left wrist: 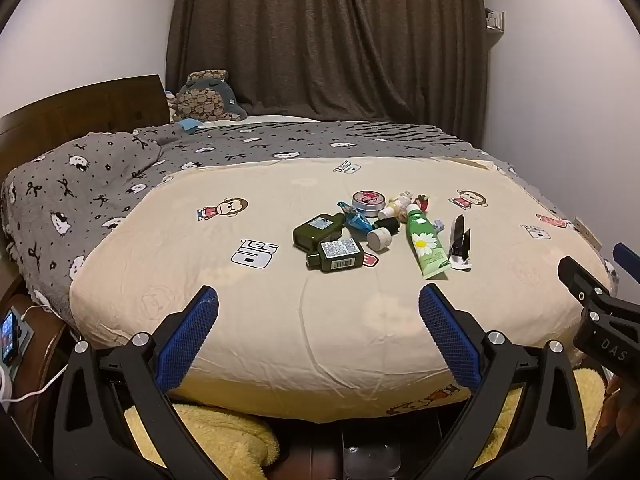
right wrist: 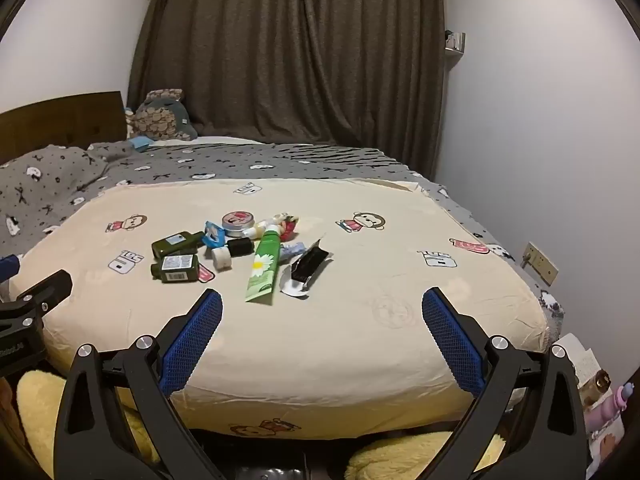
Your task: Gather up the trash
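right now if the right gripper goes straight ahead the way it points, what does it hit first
Probably the torn black-and-silver foil wrapper, with the light green daisy-printed tube just to its left. The open right gripper has only bare cream bedsheet ahead before that; depth is uncertain through the fisheye.

Bottles [left wrist: 320,232] left – tube [left wrist: 425,242] right, on bed [left wrist: 280,320].

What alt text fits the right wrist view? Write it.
The open right gripper hovers at the foot of a bed, empty. Beyond it lies a heap of trash: a green tube, two dark green bottles, a round tin and a black wrapper.
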The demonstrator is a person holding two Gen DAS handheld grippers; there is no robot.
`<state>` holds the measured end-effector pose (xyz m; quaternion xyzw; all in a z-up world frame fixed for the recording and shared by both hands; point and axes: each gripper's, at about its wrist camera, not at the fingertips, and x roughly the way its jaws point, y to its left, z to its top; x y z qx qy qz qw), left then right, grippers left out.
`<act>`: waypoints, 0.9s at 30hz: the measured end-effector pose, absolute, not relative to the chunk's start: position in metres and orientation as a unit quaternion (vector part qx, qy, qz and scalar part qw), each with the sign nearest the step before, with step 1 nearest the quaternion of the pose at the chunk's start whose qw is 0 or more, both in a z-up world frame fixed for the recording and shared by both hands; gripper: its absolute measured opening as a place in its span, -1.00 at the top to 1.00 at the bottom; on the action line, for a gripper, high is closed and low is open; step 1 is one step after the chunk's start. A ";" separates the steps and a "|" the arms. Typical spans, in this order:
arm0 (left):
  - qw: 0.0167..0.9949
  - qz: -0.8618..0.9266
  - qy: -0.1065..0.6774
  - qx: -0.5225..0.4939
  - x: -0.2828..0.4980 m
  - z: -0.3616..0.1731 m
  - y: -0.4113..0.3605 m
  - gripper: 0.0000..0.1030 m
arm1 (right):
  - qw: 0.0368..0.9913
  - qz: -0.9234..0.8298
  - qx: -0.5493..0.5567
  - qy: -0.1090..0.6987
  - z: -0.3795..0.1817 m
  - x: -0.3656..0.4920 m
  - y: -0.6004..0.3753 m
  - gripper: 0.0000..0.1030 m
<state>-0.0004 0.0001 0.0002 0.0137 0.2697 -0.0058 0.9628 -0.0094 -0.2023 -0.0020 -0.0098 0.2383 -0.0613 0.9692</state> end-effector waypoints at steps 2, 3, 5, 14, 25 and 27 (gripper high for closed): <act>0.963 -0.006 0.270 0.014 0.000 0.000 -0.001 -0.84 | 0.970 -0.058 -0.005 0.238 -0.001 -0.009 -0.204 -0.95; 0.963 -0.006 0.270 0.015 -0.001 0.000 -0.002 -0.84 | 0.967 -0.054 -0.005 0.249 -0.001 -0.002 -0.204 -0.95; 0.963 -0.007 0.268 0.016 0.000 0.004 0.001 -0.84 | 0.970 -0.052 -0.011 0.236 -0.002 -0.005 -0.199 -0.95; 0.965 -0.005 0.264 0.010 0.001 0.009 0.003 -0.84 | 0.973 -0.045 -0.001 0.228 0.003 -0.014 -0.200 -0.95; 0.965 -0.004 0.260 0.016 0.002 0.010 -0.002 -0.84 | 0.972 -0.053 0.006 0.231 0.003 -0.012 -0.203 -0.95; 0.966 -0.006 0.259 0.014 0.002 0.011 -0.001 -0.84 | 0.972 -0.052 0.007 0.231 0.003 -0.012 -0.203 -0.95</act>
